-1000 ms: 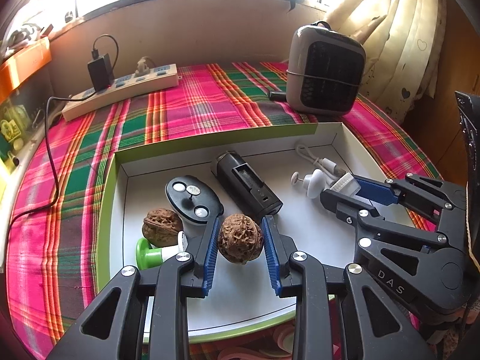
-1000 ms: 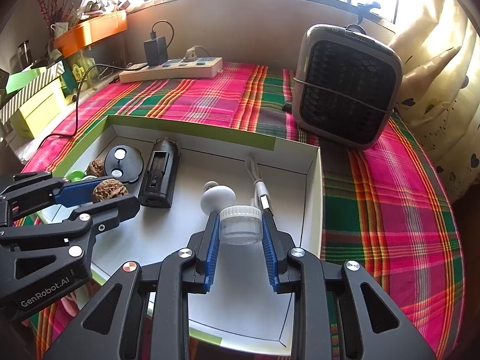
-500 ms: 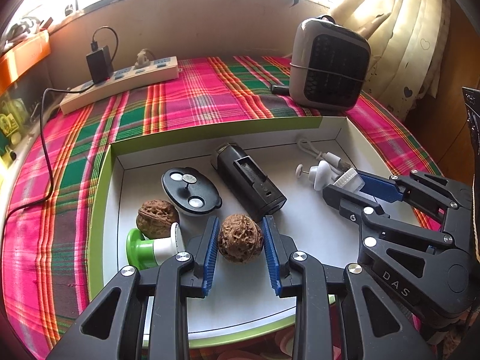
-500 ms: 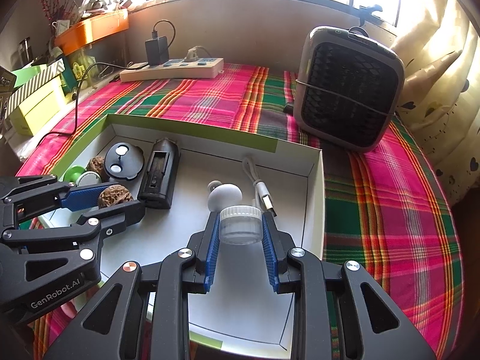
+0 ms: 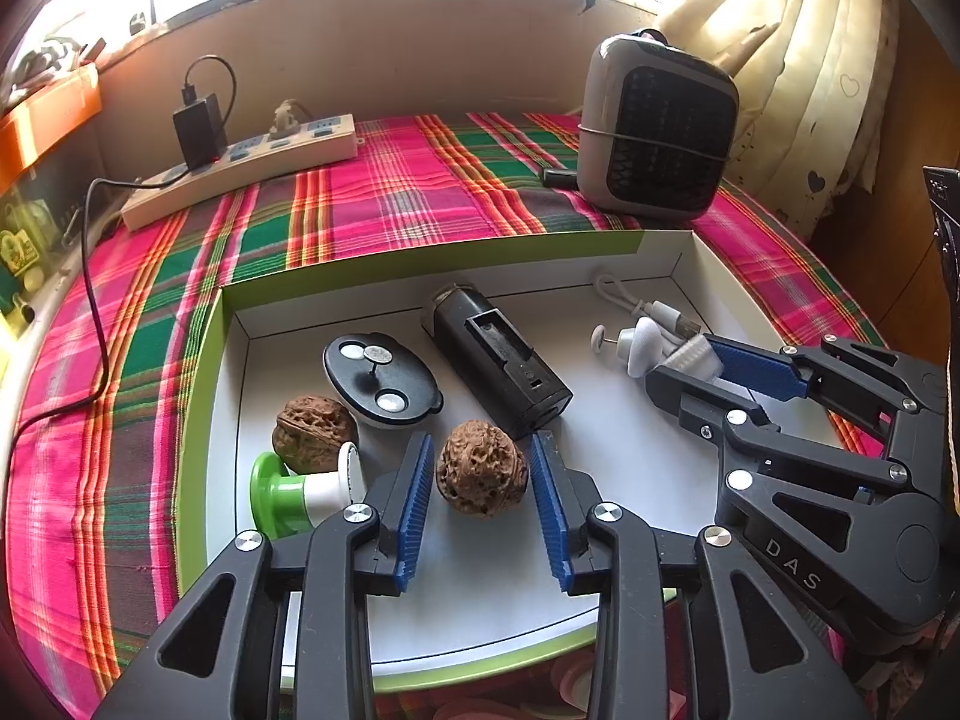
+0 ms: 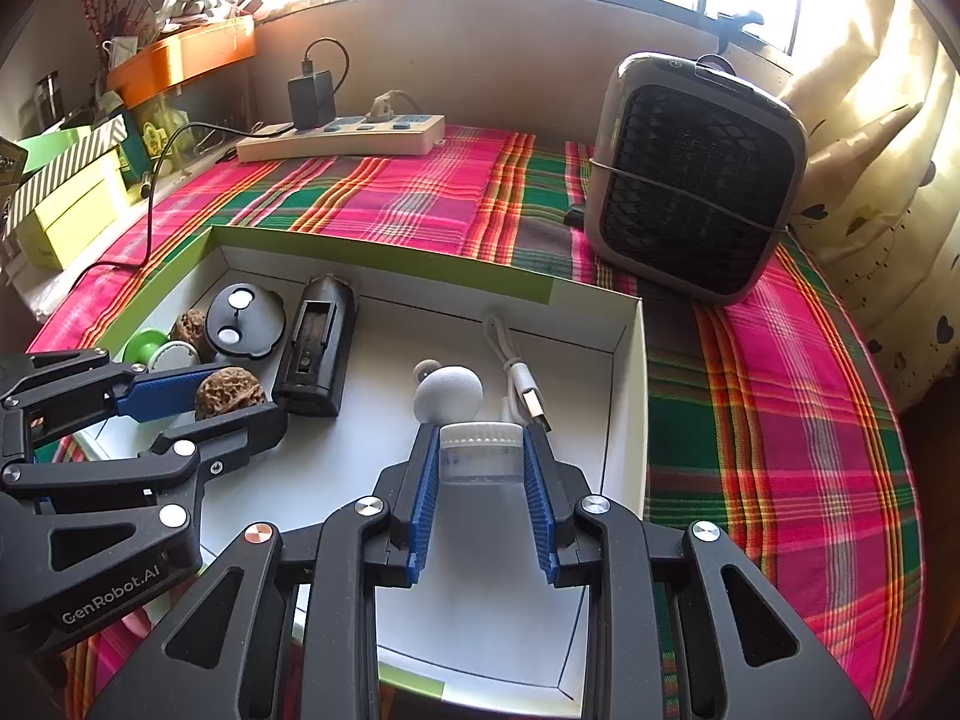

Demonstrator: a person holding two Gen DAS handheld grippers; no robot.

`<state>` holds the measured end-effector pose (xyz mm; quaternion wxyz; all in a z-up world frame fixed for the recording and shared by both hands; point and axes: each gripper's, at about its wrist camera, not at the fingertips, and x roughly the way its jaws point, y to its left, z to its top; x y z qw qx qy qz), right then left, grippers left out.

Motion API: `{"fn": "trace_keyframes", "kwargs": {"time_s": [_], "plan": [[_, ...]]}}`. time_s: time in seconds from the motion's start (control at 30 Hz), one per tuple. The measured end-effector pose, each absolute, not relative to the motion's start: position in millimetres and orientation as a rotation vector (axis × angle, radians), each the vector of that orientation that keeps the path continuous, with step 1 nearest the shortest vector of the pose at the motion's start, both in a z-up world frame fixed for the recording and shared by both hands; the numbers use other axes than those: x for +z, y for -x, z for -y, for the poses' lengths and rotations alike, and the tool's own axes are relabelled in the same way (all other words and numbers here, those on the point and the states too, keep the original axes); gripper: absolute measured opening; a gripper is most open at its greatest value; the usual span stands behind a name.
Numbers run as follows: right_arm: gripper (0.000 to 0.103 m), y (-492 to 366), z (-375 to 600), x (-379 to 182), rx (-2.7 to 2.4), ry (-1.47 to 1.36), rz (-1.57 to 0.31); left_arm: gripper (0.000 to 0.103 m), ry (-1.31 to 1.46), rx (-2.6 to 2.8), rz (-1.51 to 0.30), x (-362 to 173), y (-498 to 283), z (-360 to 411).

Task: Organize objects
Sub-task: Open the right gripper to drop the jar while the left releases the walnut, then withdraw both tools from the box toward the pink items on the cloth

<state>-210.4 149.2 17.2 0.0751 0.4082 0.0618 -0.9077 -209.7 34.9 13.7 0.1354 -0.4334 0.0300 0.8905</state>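
Left gripper (image 5: 482, 501) sits spread around a walnut (image 5: 482, 468), pads just beside it, not pinching, on the floor of the white box (image 5: 708, 267). My right gripper (image 6: 480, 468) pinches a small clear jar (image 6: 480, 453) over the box. A second walnut (image 5: 313, 432), black case (image 5: 381, 375), battery holder (image 5: 498, 360) and cable (image 6: 516, 372) already lie inside. I judge sorting mostly done; the jar is left to place.

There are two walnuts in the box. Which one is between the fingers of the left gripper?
The walnut beside the black case, between the left gripper fingers. The other walnut lies apart, against the green-and-white spool.
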Motion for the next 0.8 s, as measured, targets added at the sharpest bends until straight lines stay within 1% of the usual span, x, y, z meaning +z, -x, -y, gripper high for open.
{"fn": "trace_keyframes", "kwargs": {"time_s": [0.13,0.4,0.57,0.8], "plan": [[0.037,208,-149,18,-2.714,-1.216,-0.176,0.036,1.252,2.581,-0.098,13,209,-36],[0.038,205,-148,18,-2.713,-1.211,-0.165,0.037,1.244,2.586,-0.095,16,206,-35],[0.046,201,-151,22,-2.725,-1.190,-0.152,0.037,1.215,2.594,-0.093,23,201,-34],[0.046,194,-151,26,-2.738,-1.179,-0.137,0.037,1.176,2.622,-0.107,33,189,-32]]}}
